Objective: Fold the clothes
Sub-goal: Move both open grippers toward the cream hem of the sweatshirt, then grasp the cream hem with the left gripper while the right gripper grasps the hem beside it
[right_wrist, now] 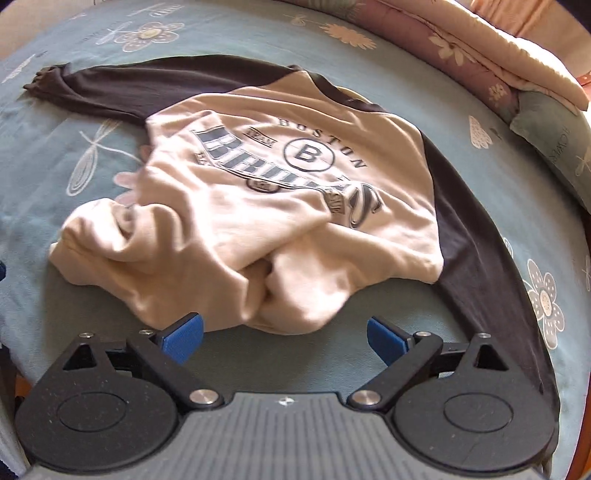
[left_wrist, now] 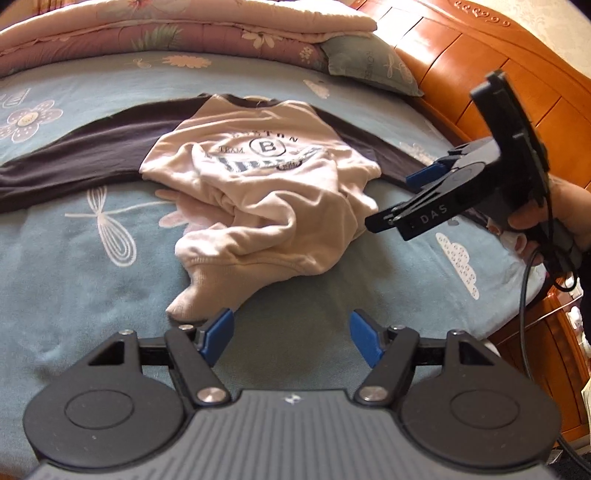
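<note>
A cream sweatshirt [left_wrist: 266,199] with dark sleeves and a "Boston" print lies face up on the blue flowered bed sheet [left_wrist: 66,258]. Its lower body is bunched and rumpled toward me, and both sleeves [left_wrist: 74,162] spread outward. My left gripper [left_wrist: 291,332] is open and empty just short of the hem, whose ribbed corner [left_wrist: 188,302] lies beside the left fingertip. My right gripper [left_wrist: 399,201], held by a hand, hovers open at the garment's right edge. In the right wrist view the right gripper [right_wrist: 286,334] stands open just before the crumpled hem of the sweatshirt [right_wrist: 277,206], holding nothing.
A folded floral quilt [left_wrist: 184,29] and a green pillow [left_wrist: 369,62] lie at the head of the bed against a wooden headboard [left_wrist: 480,74]. The bed's edge drops off at the right, beside wooden furniture [left_wrist: 546,332]. Bare sheet [right_wrist: 110,48] surrounds the garment.
</note>
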{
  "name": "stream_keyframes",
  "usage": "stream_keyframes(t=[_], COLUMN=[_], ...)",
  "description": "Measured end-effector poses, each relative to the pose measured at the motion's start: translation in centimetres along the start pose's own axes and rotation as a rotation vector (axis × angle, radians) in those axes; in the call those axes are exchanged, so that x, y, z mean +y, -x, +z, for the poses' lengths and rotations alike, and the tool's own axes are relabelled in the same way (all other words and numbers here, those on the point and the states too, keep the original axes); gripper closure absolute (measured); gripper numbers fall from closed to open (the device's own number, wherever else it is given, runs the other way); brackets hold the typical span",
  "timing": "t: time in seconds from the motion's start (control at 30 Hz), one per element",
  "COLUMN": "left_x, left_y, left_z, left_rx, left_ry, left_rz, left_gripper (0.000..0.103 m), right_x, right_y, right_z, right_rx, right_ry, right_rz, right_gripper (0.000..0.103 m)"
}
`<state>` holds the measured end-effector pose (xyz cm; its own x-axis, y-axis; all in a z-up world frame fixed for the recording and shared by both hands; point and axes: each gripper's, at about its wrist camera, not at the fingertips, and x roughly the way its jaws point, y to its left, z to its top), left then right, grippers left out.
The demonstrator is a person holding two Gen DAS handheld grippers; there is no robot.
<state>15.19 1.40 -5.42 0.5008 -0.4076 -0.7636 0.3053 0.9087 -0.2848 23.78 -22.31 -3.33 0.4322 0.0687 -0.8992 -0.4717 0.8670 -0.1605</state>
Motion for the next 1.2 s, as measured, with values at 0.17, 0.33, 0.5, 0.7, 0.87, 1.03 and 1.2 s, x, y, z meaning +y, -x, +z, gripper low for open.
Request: stream_keyframes(t=[0.17, 0.33, 0.5, 0.7, 0.87, 1.03, 1.2], left_x=[-0.7, -0.8, -0.4, 1.9, 4.3, 7.0, 9.0], left_y=[0.7, 0.2, 1.1, 0.8, -1.0, -3.9, -8.0], left_z=[-0.1, 0.6, 0.4, 0.1, 0.3, 0.5, 0.7], left_rx=[0.010, 0.015, -0.068, -0.066, -0.062, -0.035, -0.013], left_ry=[-0.057, -0.055, -0.043, 0.037, 0.123, 0.207, 0.246], left_rz=[-0.001, -0.009, -0.031, -0.040, -0.047, -0.083, -0.094], left_gripper=[0.033, 0.029, 0.029, 0.029, 0.030, 0.031, 0.031], right_x=[-0.7, -2.0, -3.8, -4.4, -3.8, -4.7, -6.5], right_y=[-0.2, 1.2, 3.4, 2.5, -1.4, -5.0, -7.2], right_z=[-1.5, -2.7, -5.3, -8.3, -10.4, -12.5, -12.4], right_rx=[-0.017, -0.056, -0.162, -0.254, -0.244, -0.256, -0.341], right_ry=[-0.118, -0.213, -0.359, -0.524, -0.616, -0.731, -0.780], right_rz=[0.058, 0.079, 0.199, 0.424, 0.510, 0.592, 0.660], right_gripper=[0.002, 0.002, 0.002, 0.002, 0.001, 0.001, 0.001])
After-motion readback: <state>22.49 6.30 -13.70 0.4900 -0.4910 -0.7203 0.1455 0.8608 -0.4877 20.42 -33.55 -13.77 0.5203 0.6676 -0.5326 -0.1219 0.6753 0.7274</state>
